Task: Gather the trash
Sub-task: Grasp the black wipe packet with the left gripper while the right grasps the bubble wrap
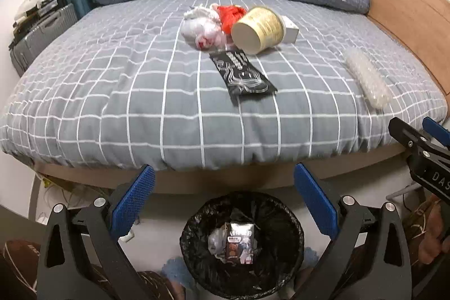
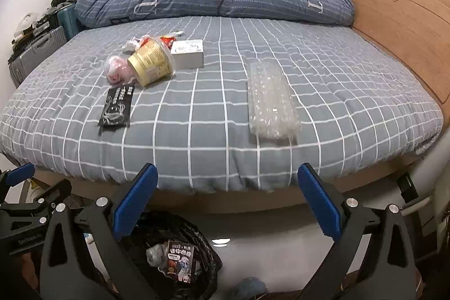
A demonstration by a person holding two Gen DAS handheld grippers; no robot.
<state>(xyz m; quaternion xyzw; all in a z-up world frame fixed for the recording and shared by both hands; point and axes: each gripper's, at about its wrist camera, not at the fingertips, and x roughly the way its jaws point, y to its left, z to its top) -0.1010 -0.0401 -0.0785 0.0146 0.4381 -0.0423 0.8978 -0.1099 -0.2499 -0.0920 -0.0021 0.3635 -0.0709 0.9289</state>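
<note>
Your bin (image 1: pixel 242 245) holds a snack packet (image 1: pixel 241 246). The gold cup (image 1: pixel 260 30) lies sideways, bottom facing you. Both grippers (image 1: pixel 225 204) (image 2: pixel 227 207) are wide open, empty.

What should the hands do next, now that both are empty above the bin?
Probably reach the right gripper toward the bubble wrap. It lies alone near the bed's front edge on that side, both grippers are open and empty, and the bin already holds some wrappers while more trash waits on the bed.

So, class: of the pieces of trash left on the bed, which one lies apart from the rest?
The clear bubble wrap. It lies alone toward the headboard side, while the black packet, gold cup, white box and plastic bags cluster together.
</note>
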